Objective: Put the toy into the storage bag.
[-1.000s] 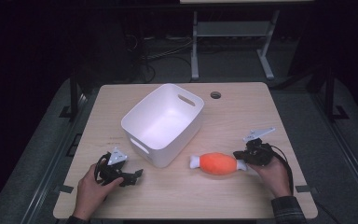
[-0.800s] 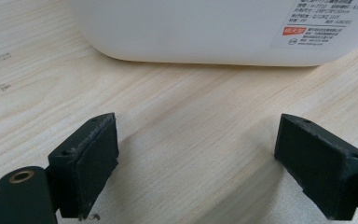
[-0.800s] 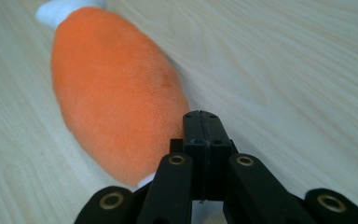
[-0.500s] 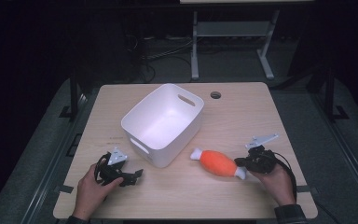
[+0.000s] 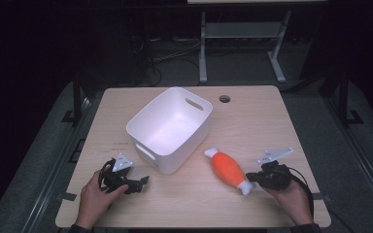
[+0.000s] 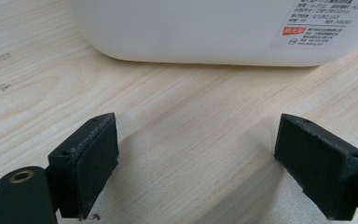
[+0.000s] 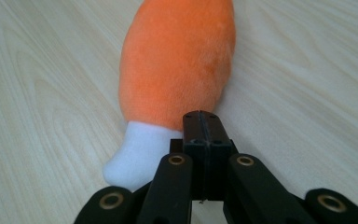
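Orange plush toy (image 5: 227, 167) w/ white ends lying flat on the wooden table (image 5: 252, 121), front-right area, set diagonally — one white tip toward the bin, other toward the right gripper (image 5: 252, 180). In the right gripper view the toy (image 7: 179, 65) stretches away from the jaws, white end (image 7: 137, 151) low and just left of the tips. Right gripper (image 7: 204, 122) clenched, pads pressed flat together w/ nothing between; tips touching or just beside the toy's near end at the orange-white seam, can't tell which. Held low over the table by the right hand (image 5: 291, 199), cable trailing off to the right. White plastic bin (image 5: 171, 127) near table centre, just left of the toy but apart from it, turned at an angle, handle cutouts in the short walls — inside bare white, nothing in it. Left gripper (image 5: 137, 183) at front-left in the left hand (image 5: 96, 196), resting low on the table, pointing toward the bin's near wall. Left gripper view: gripper (image 6: 196, 154) released, pads wide apart over bare wood, bin wall (image 6: 205, 28) w/ a printed label close ahead. Small round hole (image 5: 224, 99) in the tabletop beyond the bin.
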A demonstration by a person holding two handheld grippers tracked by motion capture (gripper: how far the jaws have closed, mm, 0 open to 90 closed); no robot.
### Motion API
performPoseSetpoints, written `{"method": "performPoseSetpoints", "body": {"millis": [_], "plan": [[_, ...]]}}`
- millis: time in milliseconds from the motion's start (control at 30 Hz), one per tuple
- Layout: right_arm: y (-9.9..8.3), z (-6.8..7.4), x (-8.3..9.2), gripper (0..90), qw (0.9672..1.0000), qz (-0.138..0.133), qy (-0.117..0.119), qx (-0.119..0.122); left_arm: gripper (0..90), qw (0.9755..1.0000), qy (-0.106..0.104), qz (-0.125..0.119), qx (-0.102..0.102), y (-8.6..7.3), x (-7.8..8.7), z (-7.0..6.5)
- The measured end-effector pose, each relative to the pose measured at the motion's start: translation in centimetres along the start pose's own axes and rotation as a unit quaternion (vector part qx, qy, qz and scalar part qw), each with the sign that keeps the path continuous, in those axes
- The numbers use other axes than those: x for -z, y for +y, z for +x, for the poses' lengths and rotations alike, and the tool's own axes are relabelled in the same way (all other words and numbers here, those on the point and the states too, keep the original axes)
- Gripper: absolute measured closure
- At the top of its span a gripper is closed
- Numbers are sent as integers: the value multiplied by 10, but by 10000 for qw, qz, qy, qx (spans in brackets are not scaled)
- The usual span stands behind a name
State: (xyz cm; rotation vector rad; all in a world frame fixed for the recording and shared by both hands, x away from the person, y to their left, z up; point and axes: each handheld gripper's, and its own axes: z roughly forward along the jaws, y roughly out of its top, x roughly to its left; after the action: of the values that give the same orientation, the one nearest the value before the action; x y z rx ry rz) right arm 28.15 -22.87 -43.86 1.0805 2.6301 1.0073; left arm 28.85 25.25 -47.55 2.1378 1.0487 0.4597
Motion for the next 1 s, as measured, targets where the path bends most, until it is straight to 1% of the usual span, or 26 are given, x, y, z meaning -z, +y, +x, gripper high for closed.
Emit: {"method": "performPoseSetpoints", "body": {"millis": [33,67,100,133,167,233,333,367,433,467,600,667,733,767,833,867,967,1000], "plan": [[0,0,0,896,10000,0,0,0,126,10000,0,0,0,0,0,0],[1,0,1,865,10000,-73,-48,-8,126,10000,0,-1,1,0,0,0],[1,0,1,865,10000,-73,-48,-8,126,10000,0,-1,1,0,0,0],[3,0,2,807,9999,-87,-115,-43,126,10000,-1,0,0,0,0,0],[3,-1,2,781,9998,-92,-146,-56,126,10000,-1,-1,1,0,0,0],[4,-2,4,687,9996,-124,-238,-101,126,10000,-1,0,1,0,0,0],[8,-4,8,530,9991,-173,-323,-225,126,10000,0,0,0,0,0,0],[9,-5,9,498,9990,-194,-337,-220,126,10000,1,1,0,0,0,0],[11,-5,12,399,9986,-244,-402,-260,126,10000,1,0,0,0,0,0],[13,-6,14,365,9985,-254,-419,-263,126,10000,0,0,1,0,0,0],[19,-7,15,273,9990,-183,-314,-271,126,10000,0,1,-1,0,0,0],[22,-6,14,186,9989,-135,-366,-242,126,10000,1,0,-1,0,0,0],[25,-4,11,115,9991,-27,-344,-241,126,10000,2,3,-4,0,0,0],[26,-3,10,90,9990,-23,-380,-217,126,10000,2,3,-5,0,0,0],[30,-2,8,7,9990,-25,-399,-218,126,10000,1,13,-15,0,0,0],[30,-2,8,7,9990,-25,-399,-218,126,10000,1,13,-15,0,0,0],[38,1,5,0,9988,-60,-444,-180,126,10000,0,7,-9,0,0,0],[40,2,4,0,9990,-59,-401,-175,126,10000,0,4,-6,0,0,0]]}}
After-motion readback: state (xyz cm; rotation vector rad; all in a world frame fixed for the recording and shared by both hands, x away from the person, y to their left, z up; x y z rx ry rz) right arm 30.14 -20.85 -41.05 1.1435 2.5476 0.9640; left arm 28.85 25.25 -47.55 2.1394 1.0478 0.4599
